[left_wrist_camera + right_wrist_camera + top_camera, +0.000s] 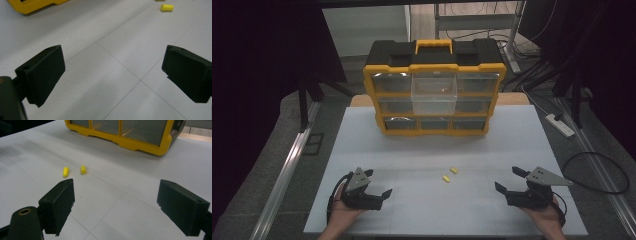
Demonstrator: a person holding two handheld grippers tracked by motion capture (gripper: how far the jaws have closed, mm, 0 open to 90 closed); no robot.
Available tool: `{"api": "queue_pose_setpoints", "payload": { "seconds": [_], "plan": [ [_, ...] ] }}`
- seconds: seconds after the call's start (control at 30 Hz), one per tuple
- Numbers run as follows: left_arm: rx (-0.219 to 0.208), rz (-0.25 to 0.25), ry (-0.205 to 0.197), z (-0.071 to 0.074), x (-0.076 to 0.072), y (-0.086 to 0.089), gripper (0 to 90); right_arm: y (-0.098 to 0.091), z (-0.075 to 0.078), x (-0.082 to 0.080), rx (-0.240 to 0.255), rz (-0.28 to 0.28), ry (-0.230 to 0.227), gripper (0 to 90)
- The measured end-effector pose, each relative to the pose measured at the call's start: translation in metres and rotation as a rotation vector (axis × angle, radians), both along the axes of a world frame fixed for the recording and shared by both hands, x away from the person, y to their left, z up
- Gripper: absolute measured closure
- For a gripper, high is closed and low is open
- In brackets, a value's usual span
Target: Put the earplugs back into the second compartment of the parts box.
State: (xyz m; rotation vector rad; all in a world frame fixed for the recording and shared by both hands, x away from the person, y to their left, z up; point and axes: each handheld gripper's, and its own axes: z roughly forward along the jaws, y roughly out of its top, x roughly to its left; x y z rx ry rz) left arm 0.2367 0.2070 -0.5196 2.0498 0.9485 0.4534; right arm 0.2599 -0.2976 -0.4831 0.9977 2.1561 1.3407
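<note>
- Two small yellow pieces (449,174) lie close together on the white table (362,145), in front of the yellow and black organiser case (434,87) and apart from it.
- One clear drawer (434,94) in the case's middle column is pulled forward.
- Nearer the person than the pieces, to their left, the left gripper (379,184) has its jaws spread wide with nothing between them.
- To the pieces' right, the right gripper (508,181) is likewise wide apart and empty.
</note>
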Motion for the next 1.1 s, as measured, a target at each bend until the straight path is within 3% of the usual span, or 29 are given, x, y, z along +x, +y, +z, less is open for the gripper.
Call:
{"api": "queue_pose_setpoints", "payload": {
  "seconds": [0.27, 0.53, 0.83, 1.1],
  "plan": [
    [0.005, -0.007, 0.004, 0.0, 0.001, -0.003, 5.1, 0.012, 0.015, 0.004, -0.007, 0.013, 0.0, 17.5],
    [0.01, -0.014, 0.006, 0.0, 0.002, -0.005, 5.1, 0.03, 0.033, 0.012, -0.047, 0.051, 0.005, 18.4],
    [0.011, -0.01, 0.005, -0.001, 0.002, -0.006, 5.2, 0.056, 0.044, 0.027, -0.105, 0.129, 0.039, 19.1],
    [0.016, -0.008, 0.005, -0.001, 0.002, -0.006, 5.2, 0.081, 0.047, 0.042, -0.142, 0.165, 0.065, 20.7]
  ]
}}
